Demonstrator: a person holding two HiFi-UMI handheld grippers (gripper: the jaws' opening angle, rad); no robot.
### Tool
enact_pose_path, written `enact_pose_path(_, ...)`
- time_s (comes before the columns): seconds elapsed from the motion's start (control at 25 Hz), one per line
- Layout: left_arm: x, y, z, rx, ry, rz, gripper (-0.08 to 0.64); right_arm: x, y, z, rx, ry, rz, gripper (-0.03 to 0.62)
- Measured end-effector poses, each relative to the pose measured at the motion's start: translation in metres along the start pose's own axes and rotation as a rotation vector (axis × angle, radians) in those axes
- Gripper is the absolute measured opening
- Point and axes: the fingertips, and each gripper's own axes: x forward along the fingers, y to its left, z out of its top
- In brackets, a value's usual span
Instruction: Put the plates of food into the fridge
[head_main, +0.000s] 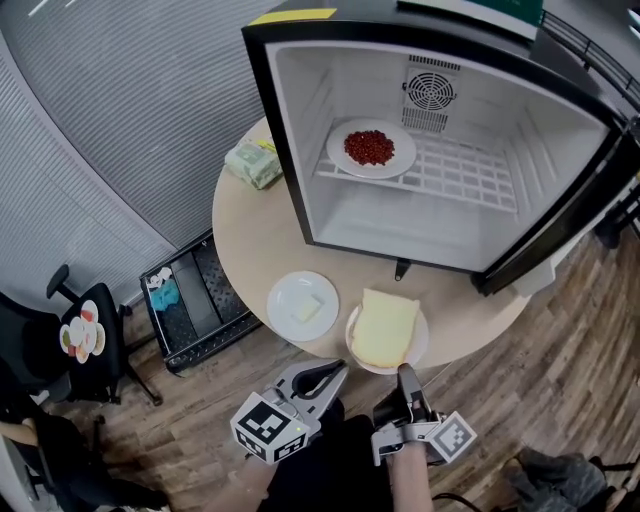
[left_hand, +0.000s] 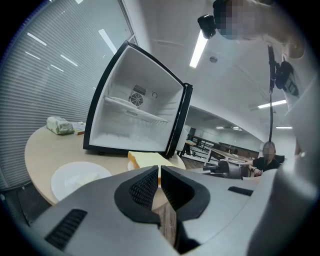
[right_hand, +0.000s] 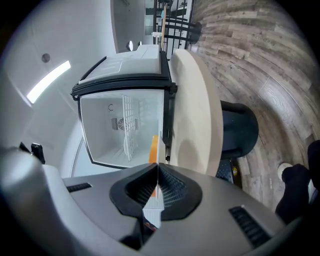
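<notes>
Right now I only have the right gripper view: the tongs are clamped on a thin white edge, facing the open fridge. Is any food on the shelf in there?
Observer: Yes. The head view shows a plate of red food on the left part of the fridge's wire shelf.
Operator: What is on the plate I'm holding?
Observer: A pale slice of bread covers most of it. The right gripper grips that plate's near rim.
Operator: Are there any other plates on the table?
Observer: One: a white plate with a small pale piece on it, just left of the bread, near the table's edge.
</notes>
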Motion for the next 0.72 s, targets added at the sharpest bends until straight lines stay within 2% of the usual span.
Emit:
enact_pose_path(0.32,0.009,-0.011,0.031,0.020,-0.026,-0.025,0.005,0.000,0.043,0.014,0.012,-0.029,0.035,0.012)
enact_pose_path(0.72,0.026,-0.022,0.082,0.053,-0.042,-0.103,0.005,0.002,0.100,0.041,0.017,-0.086,0.058,0.012)
